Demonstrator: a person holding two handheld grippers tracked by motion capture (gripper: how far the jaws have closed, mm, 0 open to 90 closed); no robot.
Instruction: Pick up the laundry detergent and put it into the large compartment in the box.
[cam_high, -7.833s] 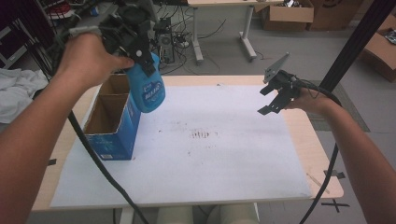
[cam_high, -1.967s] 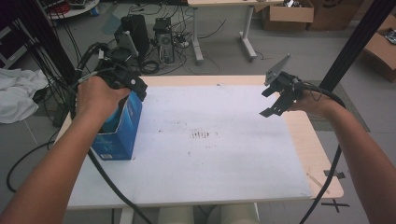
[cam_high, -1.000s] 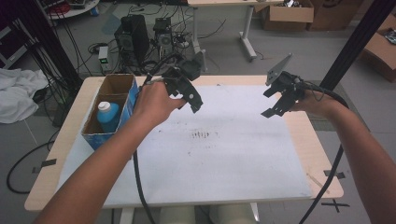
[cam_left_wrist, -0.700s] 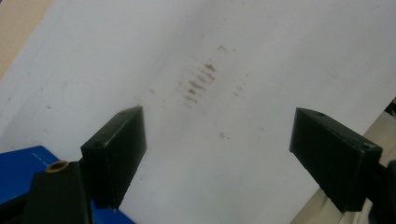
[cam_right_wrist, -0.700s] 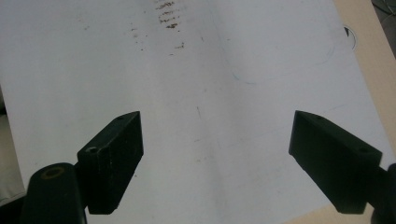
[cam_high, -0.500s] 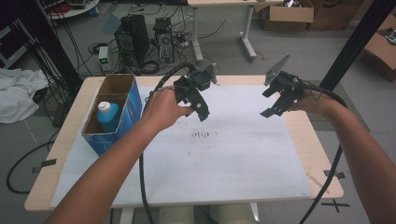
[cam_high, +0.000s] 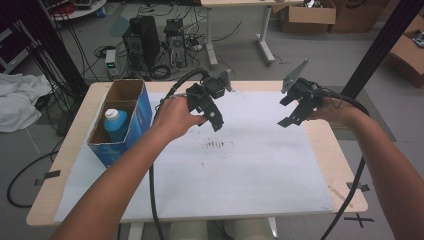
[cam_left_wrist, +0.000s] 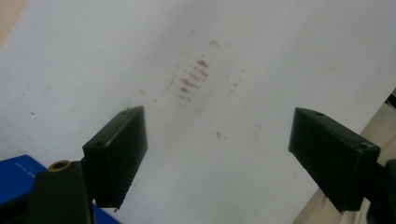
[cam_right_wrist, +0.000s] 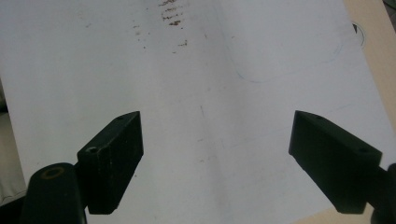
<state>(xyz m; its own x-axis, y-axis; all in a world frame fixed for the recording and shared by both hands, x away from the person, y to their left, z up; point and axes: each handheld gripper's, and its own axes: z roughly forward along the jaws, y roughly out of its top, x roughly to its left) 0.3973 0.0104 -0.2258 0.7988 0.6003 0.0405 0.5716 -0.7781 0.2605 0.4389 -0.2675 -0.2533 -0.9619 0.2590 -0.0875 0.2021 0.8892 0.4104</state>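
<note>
A blue bottle with a pale blue cap (cam_high: 115, 124) stands upright in the near compartment of an open blue cardboard box (cam_high: 141, 114) at the table's left. My left gripper (cam_high: 216, 120) hovers over the middle of the white sheet, open and holding nothing. In the left gripper view its jaws (cam_left_wrist: 217, 158) stand wide above the paper, and a blue corner of the box (cam_left_wrist: 13, 176) shows at the lower left. My right gripper (cam_high: 286, 120) hangs over the sheet's right part, open and holding nothing. The right gripper view has its jaws (cam_right_wrist: 217, 158) spread above bare paper.
A white sheet (cam_high: 250, 170) covers most of the wooden table (cam_high: 345, 165), with brown smudges (cam_high: 215, 145) near its middle. Cables trail from both grippers over the front edge. Computer towers (cam_high: 142, 40), cardboard boxes and white cloth (cam_high: 17, 100) lie on the floor beyond.
My left gripper let go of the blue bottle in the box, then swung right to the middle of the table. The right gripper stayed where it was.
</note>
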